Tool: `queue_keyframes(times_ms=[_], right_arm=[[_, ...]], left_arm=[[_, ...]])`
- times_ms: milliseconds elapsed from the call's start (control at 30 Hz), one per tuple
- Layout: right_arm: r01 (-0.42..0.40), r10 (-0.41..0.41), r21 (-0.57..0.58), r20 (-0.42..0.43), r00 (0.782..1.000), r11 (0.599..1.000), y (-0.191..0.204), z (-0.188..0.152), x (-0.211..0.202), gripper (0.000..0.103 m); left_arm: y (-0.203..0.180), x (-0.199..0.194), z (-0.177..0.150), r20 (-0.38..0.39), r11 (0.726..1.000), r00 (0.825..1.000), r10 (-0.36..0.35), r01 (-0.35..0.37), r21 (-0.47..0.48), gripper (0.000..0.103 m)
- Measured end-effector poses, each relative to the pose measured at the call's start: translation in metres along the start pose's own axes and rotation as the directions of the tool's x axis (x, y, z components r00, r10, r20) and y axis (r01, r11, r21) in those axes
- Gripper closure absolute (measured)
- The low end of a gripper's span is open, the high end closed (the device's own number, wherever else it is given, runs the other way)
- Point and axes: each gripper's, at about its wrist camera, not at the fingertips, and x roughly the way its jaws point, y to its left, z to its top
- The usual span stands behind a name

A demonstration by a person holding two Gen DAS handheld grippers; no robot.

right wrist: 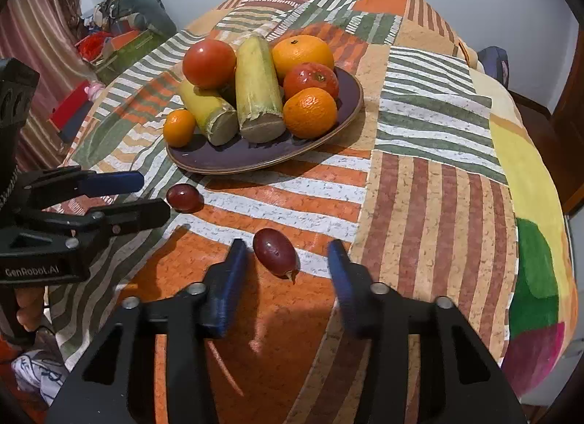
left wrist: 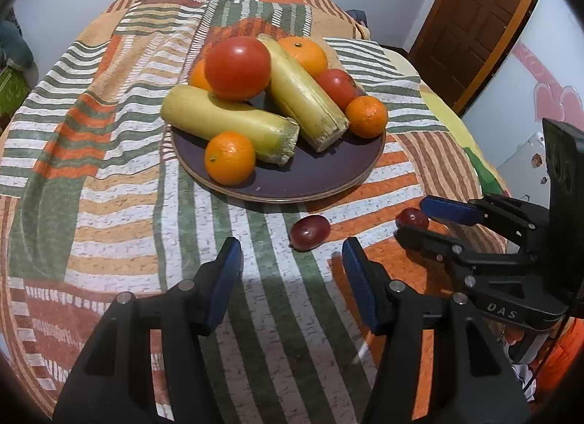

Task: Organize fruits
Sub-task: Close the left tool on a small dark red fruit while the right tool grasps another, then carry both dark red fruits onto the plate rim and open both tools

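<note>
Both tongs stand apart, clamped on nothing. Right tongs (right wrist: 284,263) straddle one grape (right wrist: 274,253) on the cloth (right wrist: 419,205), poised to pinch it. Left tongs (left wrist: 292,259) have the other grape (left wrist: 310,232) just ahead of their tips. Beyond both sits the plate (left wrist: 321,175), piled with fruit, likely the grapes' destination.

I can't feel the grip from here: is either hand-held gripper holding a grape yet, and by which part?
Nothing is held. The right hand-held gripper straddles one grape without touching it; the left hand-held gripper is open behind the other grape.
</note>
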Motion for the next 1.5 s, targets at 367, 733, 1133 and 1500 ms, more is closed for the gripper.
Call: queue_keyframes(times_ms=[367,733,1133,1500], right_arm=[[-0.035,0.035,0.004,0.029,0.999,0.999,0.0,-0.001,-0.004,0.082],[-0.028,0.026,0.019,0.064,0.998,0.999,-0.006,0.003,-0.014,0.082],[-0.037,0.041,-0.033,0.133,0.99,0.999,0.007,0.029,-0.022,0.082],[-0.065,0.074,-0.076,0.127,0.989,0.995,0.023,0.047,-0.004,0.082]], left_arm=[[-0.001,0.015,0.007,-0.024,1.0,0.999,-0.025,0.025,0.005,0.071],[-0.01,0.019,0.01,-0.018,0.999,1.0,-0.025,0.026,0.041,0.08],[-0.001,-0.011,0.023,0.066,1.0,0.998,-0.024,0.023,0.015,0.08],[0.008,-0.01,0.034,0.09,1.0,0.996,0.005,-0.005,-0.001,0.08]])
